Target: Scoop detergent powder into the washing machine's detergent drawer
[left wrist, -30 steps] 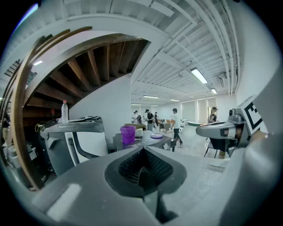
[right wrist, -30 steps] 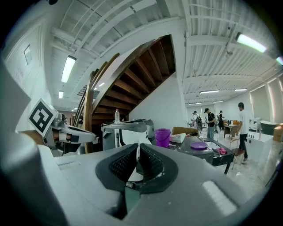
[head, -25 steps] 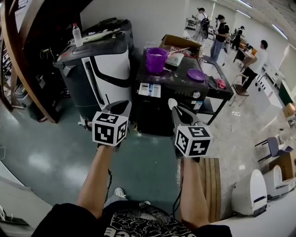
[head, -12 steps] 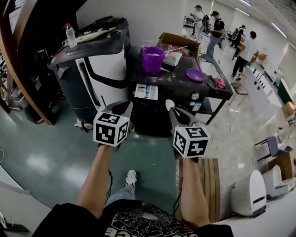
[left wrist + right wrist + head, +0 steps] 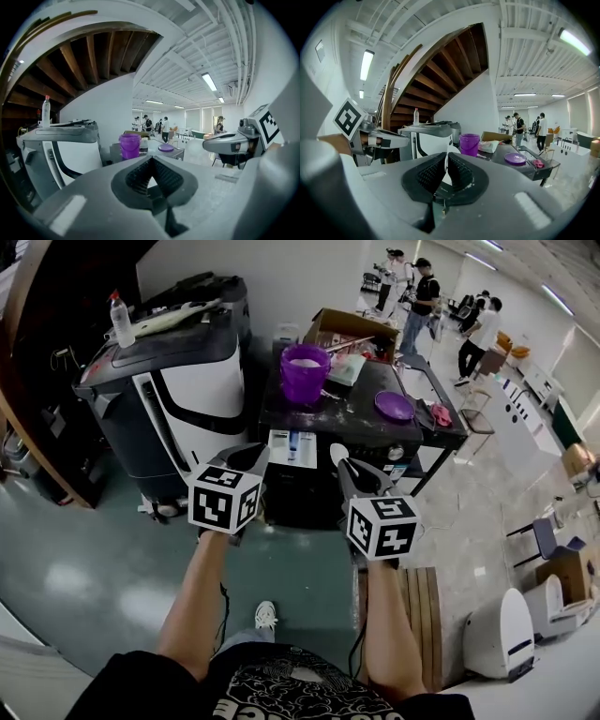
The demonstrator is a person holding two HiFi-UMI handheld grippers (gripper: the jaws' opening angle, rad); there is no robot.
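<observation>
On top of the black washing machine (image 5: 354,411) sits the purple bucket (image 5: 305,376), pale powder showing at its brim. Near it on that top lies a purple lid (image 5: 394,405), and a cardboard box (image 5: 352,326) stands at the machine's back edge. Both grippers hang in front of the machine, well apart from the bucket. The left gripper (image 5: 246,457) is clenched, pads meeting at the tips, nothing between them. The right gripper (image 5: 339,454) is drawn together too, and it's empty. Left of the washing machine stands a grey and white machine (image 5: 187,381) with a bottle (image 5: 120,320) on top. Beyond the washing machine, people (image 5: 422,296) stand about.
</observation>
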